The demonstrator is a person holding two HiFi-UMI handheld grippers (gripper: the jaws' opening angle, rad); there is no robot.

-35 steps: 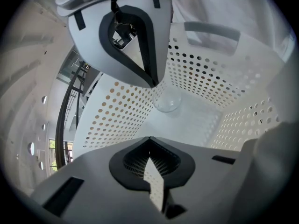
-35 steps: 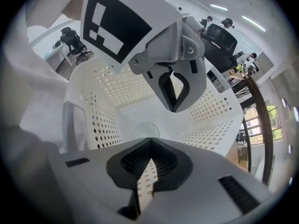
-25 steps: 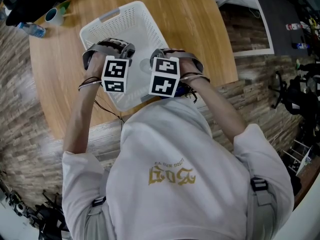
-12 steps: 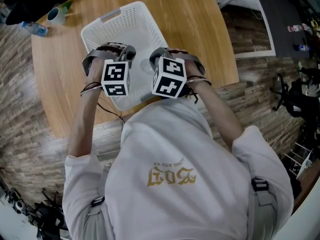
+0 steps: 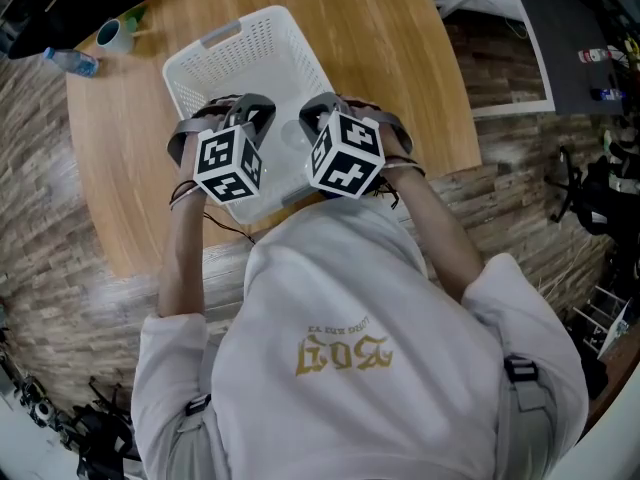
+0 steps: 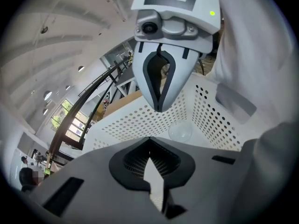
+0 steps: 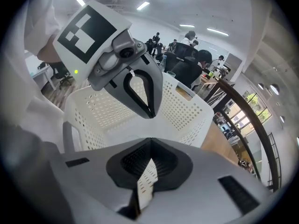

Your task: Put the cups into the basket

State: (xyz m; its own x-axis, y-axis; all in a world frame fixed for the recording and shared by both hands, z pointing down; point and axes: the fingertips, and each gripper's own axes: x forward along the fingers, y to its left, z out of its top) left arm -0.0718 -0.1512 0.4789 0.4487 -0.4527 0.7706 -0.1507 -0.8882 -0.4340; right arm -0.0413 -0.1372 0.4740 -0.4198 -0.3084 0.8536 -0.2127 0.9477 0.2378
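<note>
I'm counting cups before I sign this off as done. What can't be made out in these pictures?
- Head view: the white basket's near half is hidden under the left gripper and right gripper.
- Left gripper view: one clear cup shows in the basket; the gripper's own body hides the nearer floor.
- Head view: the small cup at the table's far edge is too small to see inside.

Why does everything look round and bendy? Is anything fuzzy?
Left gripper view: the wide lens bends the railing and darkens the corners; the basket looks sharp. Right gripper view: same bending, with bright ceiling lights. Head view: the table is evenly lit, nothing fuzzy.
</note>
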